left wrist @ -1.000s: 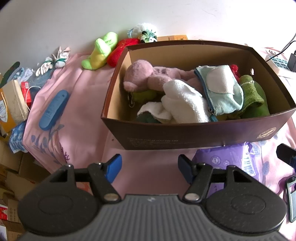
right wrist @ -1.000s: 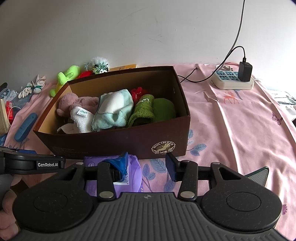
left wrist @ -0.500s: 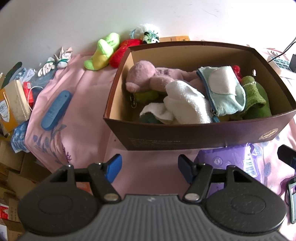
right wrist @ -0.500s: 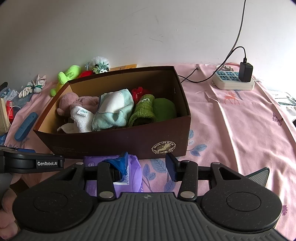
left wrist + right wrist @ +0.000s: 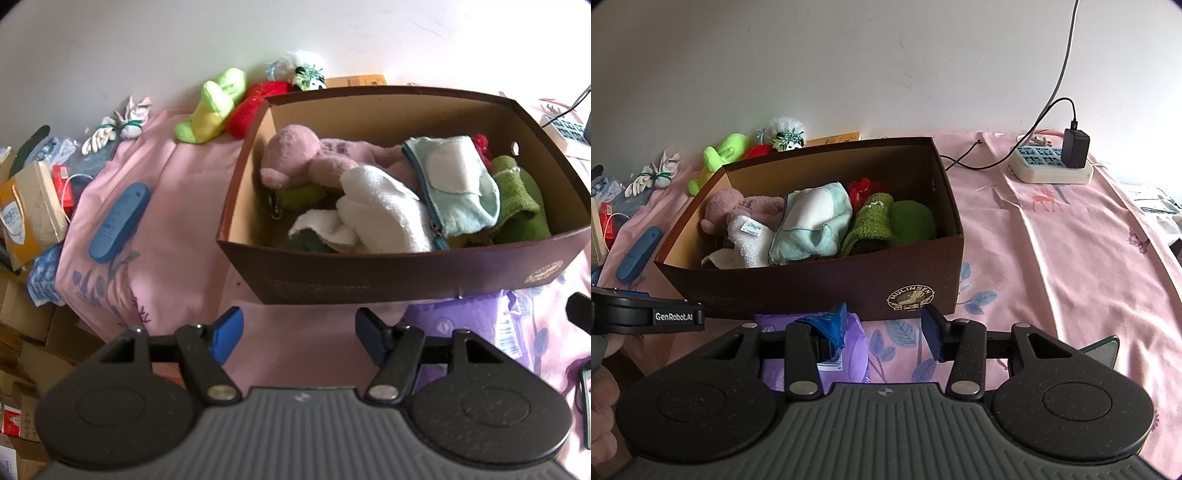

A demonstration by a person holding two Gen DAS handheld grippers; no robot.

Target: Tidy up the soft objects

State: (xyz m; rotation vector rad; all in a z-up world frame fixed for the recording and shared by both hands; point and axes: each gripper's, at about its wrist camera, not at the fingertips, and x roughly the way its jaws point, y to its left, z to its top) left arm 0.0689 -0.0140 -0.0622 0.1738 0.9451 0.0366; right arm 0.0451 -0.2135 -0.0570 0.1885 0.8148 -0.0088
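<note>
A brown cardboard box point(image 5: 406, 280) stands on the pink sheet. It holds a pink plush point(image 5: 295, 158), a white towel point(image 5: 380, 218), a light blue pouch point(image 5: 454, 184), a green knit piece point(image 5: 513, 192) and something red point(image 5: 480, 140). Behind the box by the wall lie a green-yellow plush point(image 5: 210, 110), a red plush point(image 5: 255, 103) and a white fluffy toy point(image 5: 303, 70). My left gripper point(image 5: 299, 332) hovers open and empty just short of the box's front wall. In front of the same box point(image 5: 812, 284), my right gripper point(image 5: 884, 328) is also open, with nothing between its fingers.
A purple packet point(image 5: 469, 325) lies under the box's front. A blue case point(image 5: 118, 221) and white gloves point(image 5: 110, 125) lie left of it, near the bed edge with cartons below. A power strip point(image 5: 1049, 166) with a charger sits back right. Bare pink sheet point(image 5: 1071, 258) spreads right.
</note>
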